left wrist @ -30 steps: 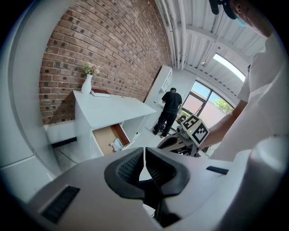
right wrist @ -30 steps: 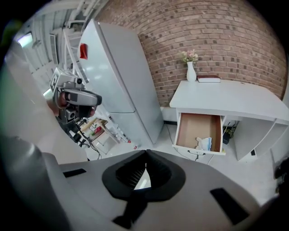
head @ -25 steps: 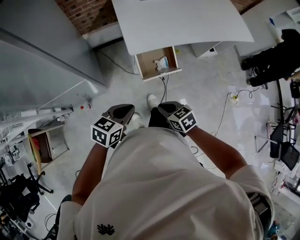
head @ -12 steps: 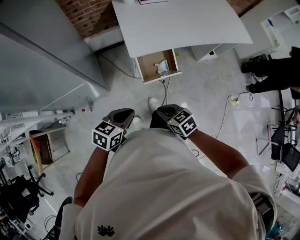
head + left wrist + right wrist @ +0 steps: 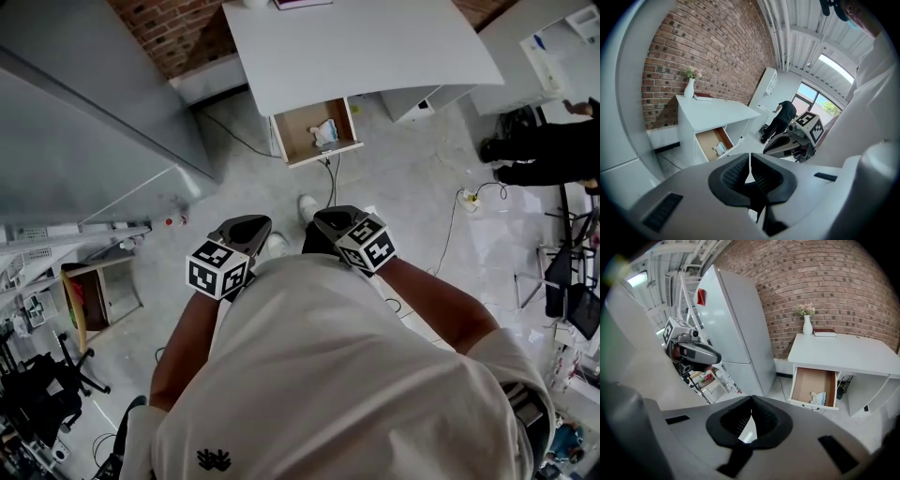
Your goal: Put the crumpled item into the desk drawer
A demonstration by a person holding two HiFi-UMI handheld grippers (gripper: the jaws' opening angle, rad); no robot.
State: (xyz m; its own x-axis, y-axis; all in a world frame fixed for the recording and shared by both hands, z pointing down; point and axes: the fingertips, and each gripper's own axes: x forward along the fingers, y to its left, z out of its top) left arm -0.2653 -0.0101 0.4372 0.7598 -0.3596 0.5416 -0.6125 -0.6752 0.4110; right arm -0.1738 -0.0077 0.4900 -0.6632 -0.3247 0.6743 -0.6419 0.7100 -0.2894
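From the head view, I hold my left claw (image 5: 246, 228) and right claw (image 5: 339, 221) side by side against my body, above the floor. At twelve o'clock the drawer (image 5: 298, 127) stands pulled out under the white tabletop (image 5: 375, 47). The crumpled item (image 5: 324, 130) lies inside it, toward its three o'clock side.

In the left gripper view my jaws are pressed together, nothing between them, and the drawer shows at ten o'clock from them.

In the right gripper view these jaws also meet, empty. The drawer sits at two o'clock, with a vase (image 5: 807, 324) on the tabletop above.
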